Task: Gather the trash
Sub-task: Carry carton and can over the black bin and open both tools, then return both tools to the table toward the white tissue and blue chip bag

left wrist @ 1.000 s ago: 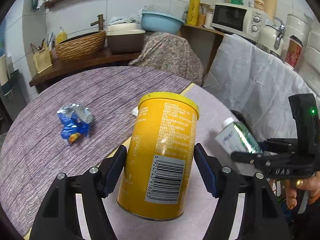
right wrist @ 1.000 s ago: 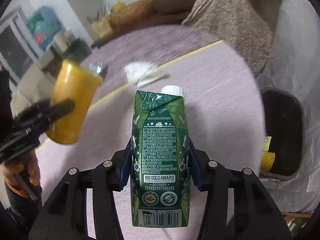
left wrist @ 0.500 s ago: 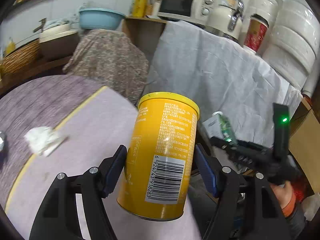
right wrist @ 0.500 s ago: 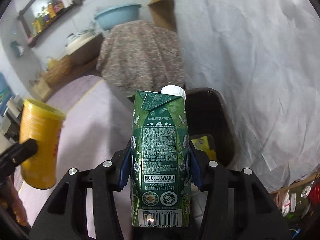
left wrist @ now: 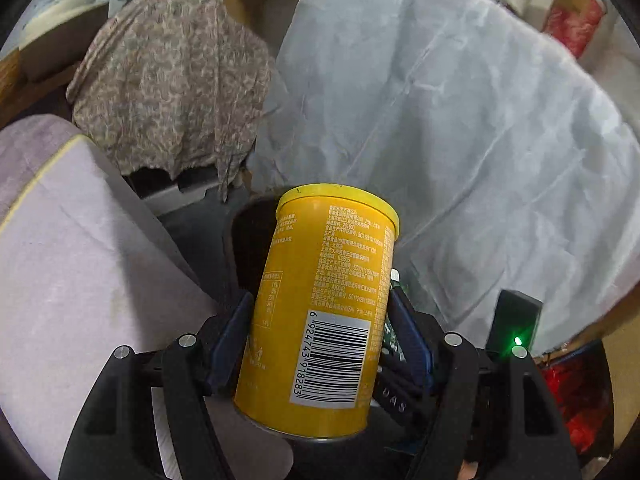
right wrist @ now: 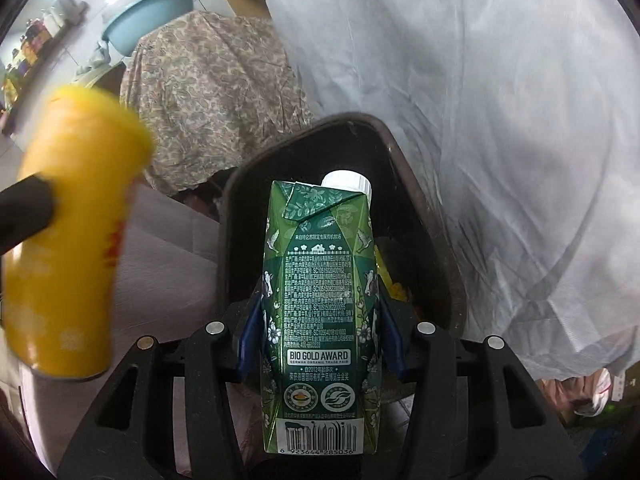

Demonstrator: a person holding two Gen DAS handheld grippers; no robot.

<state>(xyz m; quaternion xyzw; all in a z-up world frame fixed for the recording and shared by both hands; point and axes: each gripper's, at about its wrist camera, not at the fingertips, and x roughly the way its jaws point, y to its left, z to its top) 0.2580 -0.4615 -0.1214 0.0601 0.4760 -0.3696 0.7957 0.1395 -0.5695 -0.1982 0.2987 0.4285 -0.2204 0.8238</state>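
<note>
left gripper (left wrist: 320, 344): clamped tight on the yellow can (left wrist: 320, 320), barcode facing the camera, can tipped a bit right
right gripper (right wrist: 318, 336): squeezing the green carton (right wrist: 320, 312), white cap on top, held upright
bin (right wrist: 424, 216): dark, right behind and under the carton, some yellow scraps inside
can: hanging over the table (left wrist: 80, 264) edge by the bin's rim
backdrop: white sheet (left wrist: 460, 140), flowery cloth (left wrist: 172, 96)

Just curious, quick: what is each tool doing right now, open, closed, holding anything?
Left tool: closed on the yellow can.
Right tool: closed on the green carton, above the dark bin.
</note>
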